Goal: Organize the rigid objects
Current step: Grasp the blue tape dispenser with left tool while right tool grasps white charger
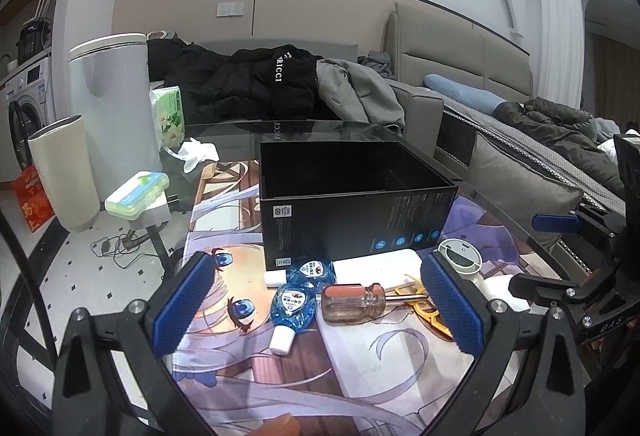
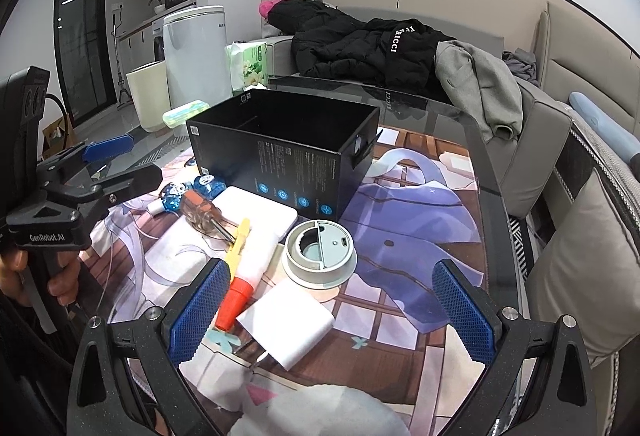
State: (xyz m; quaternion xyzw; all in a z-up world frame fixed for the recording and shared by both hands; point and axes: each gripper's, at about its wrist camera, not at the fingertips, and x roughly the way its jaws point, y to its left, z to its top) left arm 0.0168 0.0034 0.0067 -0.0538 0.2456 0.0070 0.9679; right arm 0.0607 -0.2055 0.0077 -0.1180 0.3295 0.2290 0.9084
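Much of the clutter overlaps, so several things show only in part: in the left wrist view the yellow-handled tool piece (image 1: pixel 416 302) lies mostly behind the right pad of the left tool (image 1: pixel 320 306), and what it is cannot be made out; the flat white box (image 1: pixel 380 266) is partly covered by the screwdriver (image 1: pixel 354 302) with its clear amber handle, which lies across its near edge. Two blue gel bottles (image 1: pixel 288 306) with white caps lie just left of the screwdriver, one touching the foot of the open black box (image 1: pixel 352 203), whose inside is dark and hard to read. The round white-and-grey device (image 2: pixel 320 254) sits near the black box on the printed mat (image 2: pixel 400 236) covering the glass table (image 2: pixel 460 115). An orange-and-yellow tube (image 2: pixel 236 284) runs from the white box toward the right tool (image 2: pixel 332 310), its lower end beside a small white block (image 2: pixel 290 322). Both tools are level and low over the mat, pointing at the black box, jaws spread wide and holding nothing. A hand (image 2: pixel 60 282) grips the left tool's handle at the frame edge, largely cut off.
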